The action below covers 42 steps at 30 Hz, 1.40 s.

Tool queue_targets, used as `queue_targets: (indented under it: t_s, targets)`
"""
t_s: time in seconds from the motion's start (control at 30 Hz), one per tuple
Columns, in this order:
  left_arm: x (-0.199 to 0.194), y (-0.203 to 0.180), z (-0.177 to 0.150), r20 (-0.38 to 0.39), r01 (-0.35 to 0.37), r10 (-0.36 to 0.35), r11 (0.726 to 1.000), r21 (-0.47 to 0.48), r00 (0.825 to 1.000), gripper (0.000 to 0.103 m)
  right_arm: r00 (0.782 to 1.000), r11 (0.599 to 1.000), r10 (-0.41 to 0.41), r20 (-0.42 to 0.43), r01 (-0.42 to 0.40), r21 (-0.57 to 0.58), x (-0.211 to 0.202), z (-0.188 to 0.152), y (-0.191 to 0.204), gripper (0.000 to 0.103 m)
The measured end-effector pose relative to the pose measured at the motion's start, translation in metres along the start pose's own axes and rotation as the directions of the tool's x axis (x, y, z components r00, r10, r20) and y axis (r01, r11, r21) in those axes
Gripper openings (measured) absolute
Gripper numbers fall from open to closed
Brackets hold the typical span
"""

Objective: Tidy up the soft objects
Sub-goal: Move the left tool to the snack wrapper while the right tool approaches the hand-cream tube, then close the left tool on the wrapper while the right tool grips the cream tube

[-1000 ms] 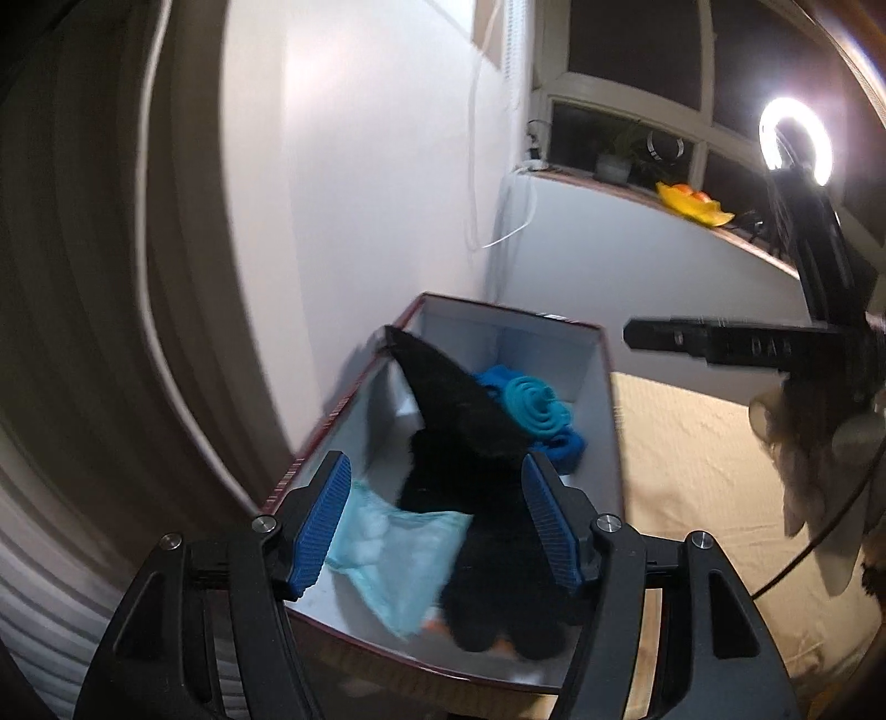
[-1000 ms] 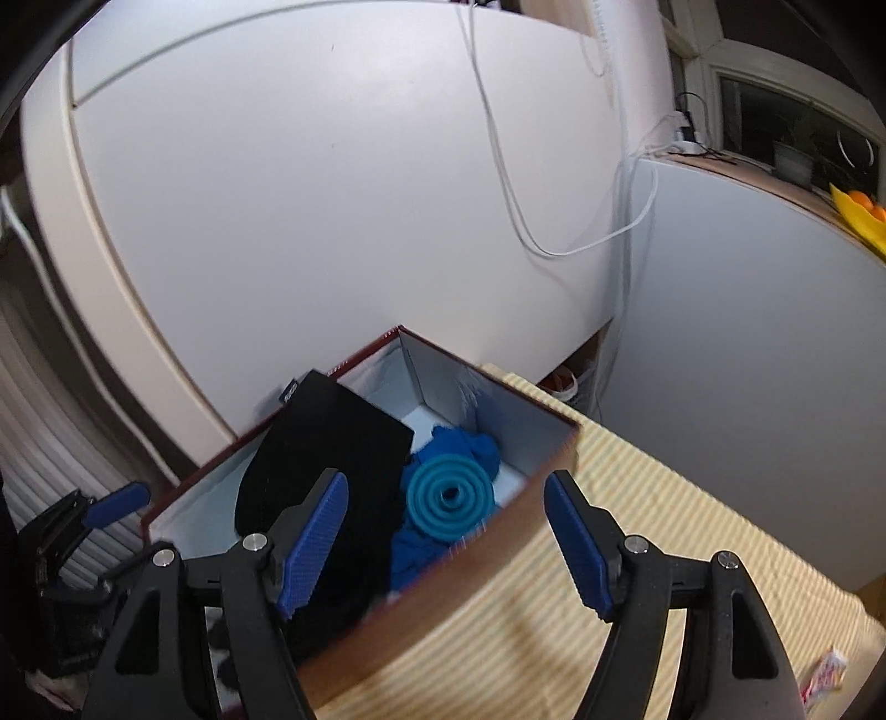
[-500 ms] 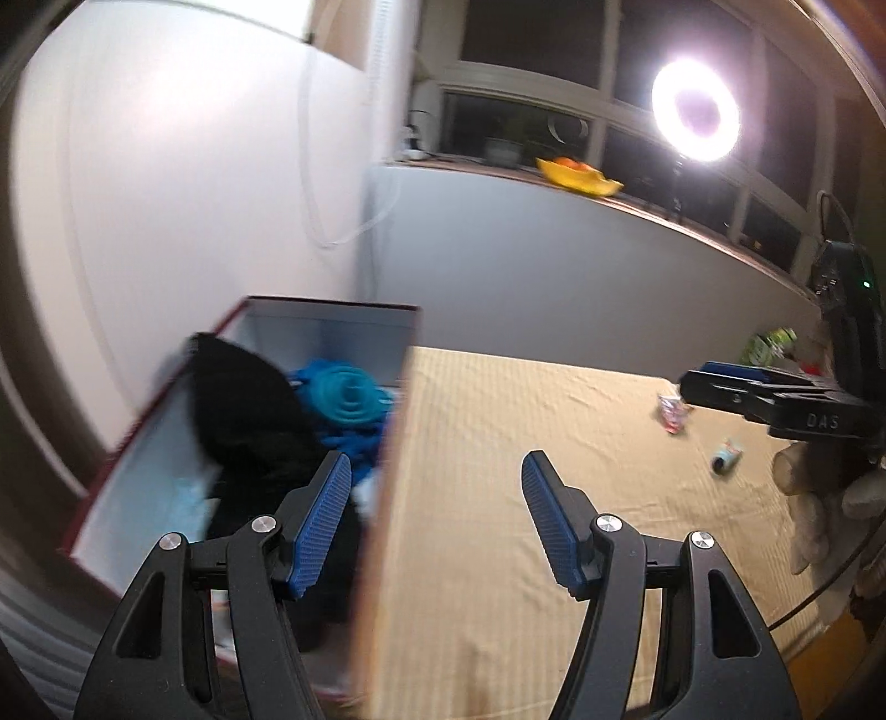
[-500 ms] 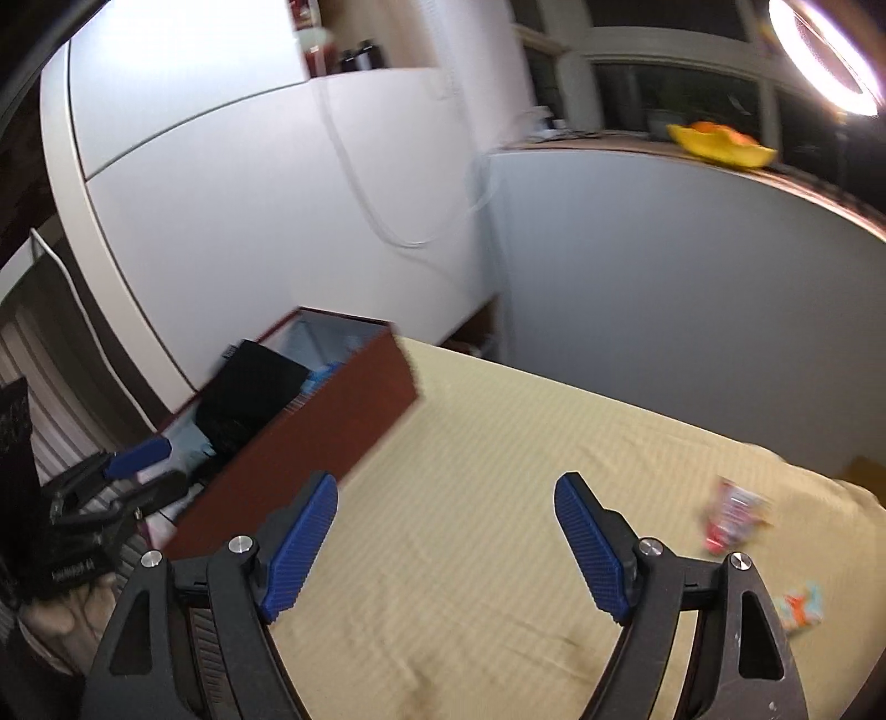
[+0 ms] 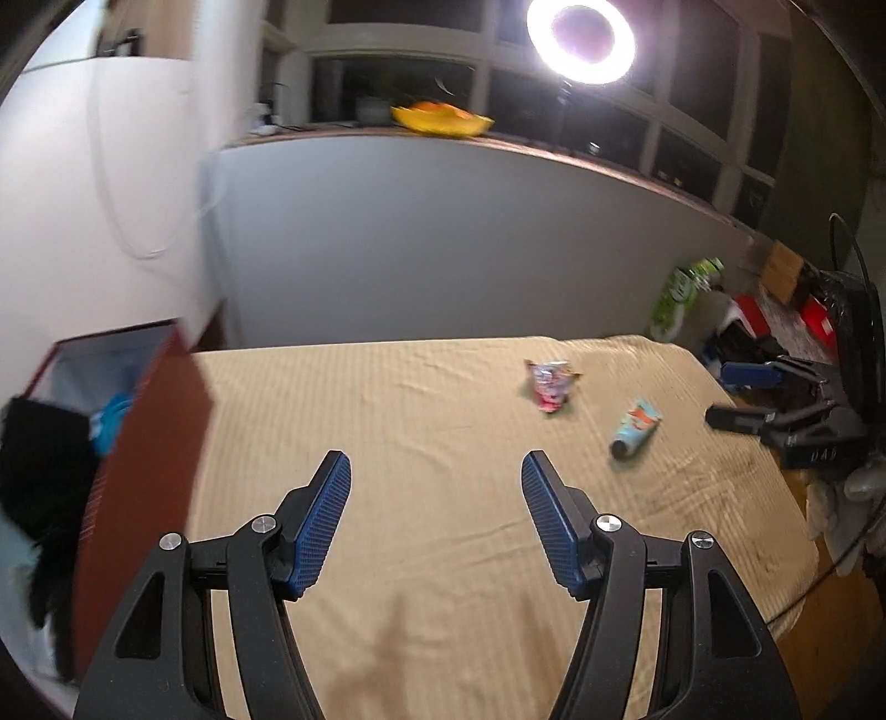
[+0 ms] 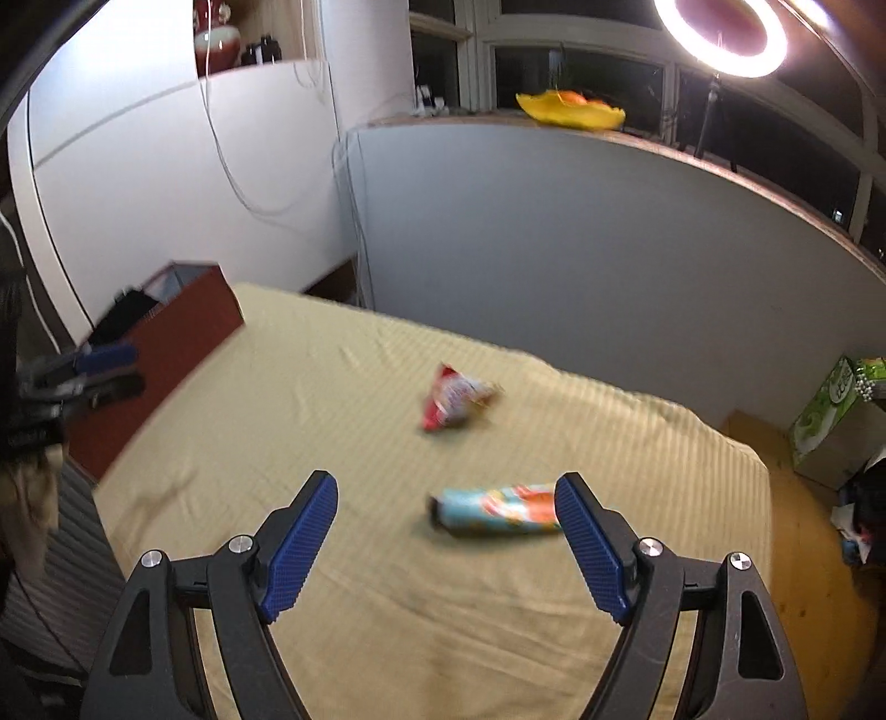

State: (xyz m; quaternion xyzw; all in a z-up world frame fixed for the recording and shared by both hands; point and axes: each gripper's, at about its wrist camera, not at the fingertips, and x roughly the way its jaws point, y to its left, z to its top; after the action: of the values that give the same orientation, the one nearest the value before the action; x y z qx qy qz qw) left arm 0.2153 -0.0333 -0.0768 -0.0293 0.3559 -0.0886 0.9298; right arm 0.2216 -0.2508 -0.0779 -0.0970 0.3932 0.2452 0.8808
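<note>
Tube (image 6: 498, 512), pale blue with orange print, lies on its side on the bed (image 6: 343, 443), dark cap end pointing left, its far end just beside the right claw's (image 6: 446, 545) right finger. Snack packet (image 6: 455, 397), red and crinkled, sits further up the sheet, apart from the tube. Both look blurred. Two loose items on the sheet, that's the count. The left claw (image 5: 434, 520) hangs wide open over bare sheet, nothing between its blue pads; the right claw is spread wide too, holding nothing. Plenty of free sheet around both items. The red box (image 5: 149, 443) stands at the bed's left edge, with a black cloth (image 5: 41, 459) and a blue one (image 5: 113, 418) inside. Grey wall along the far edge; the right edge drops to wooden floor (image 6: 803, 531). One ring light (image 5: 580, 40) glares above.
</note>
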Motion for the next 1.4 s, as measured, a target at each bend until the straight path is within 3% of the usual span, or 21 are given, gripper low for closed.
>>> queue_targets:
  t_s: [0.23, 0.37, 0.7, 0.9, 1.4]
  targets:
    - [0.056, -0.046, 0.023, -0.082, 0.049, -0.044, 0.997, 0.058, 0.996, 0.064, 0.996, 0.991, 0.018, -0.088, -0.030, -0.128, 0.024, -0.019, -0.008, 0.077]
    - [0.089, -0.063, 0.035, -0.126, 0.046, -0.035, 0.995, 0.085, 0.991, 0.064, 0.991, 0.981, 0.030, -0.129, -0.054, -0.185, 0.046, -0.023, -0.014, 0.066]
    - [0.147, -0.081, 0.048, -0.206, 0.086, -0.060, 0.989, 0.117, 0.977, 0.066, 0.982, 0.931, 0.119, -0.147, -0.162, -0.326, 0.077, -0.016, -0.015, 0.065]
    - [0.173, -0.080, 0.053, -0.242, 0.113, -0.098, 0.992, 0.048, 0.965, 0.067, 0.975, 0.910, 0.158, -0.159, -0.206, -0.359, 0.089, -0.022, -0.014, 0.065]
    - [0.205, -0.083, 0.054, -0.251, 0.042, -0.019, 0.995, 0.087, 0.968, 0.068, 0.973, 0.893, 0.159, -0.166, -0.213, -0.397, 0.102, -0.015, -0.011, 0.065]
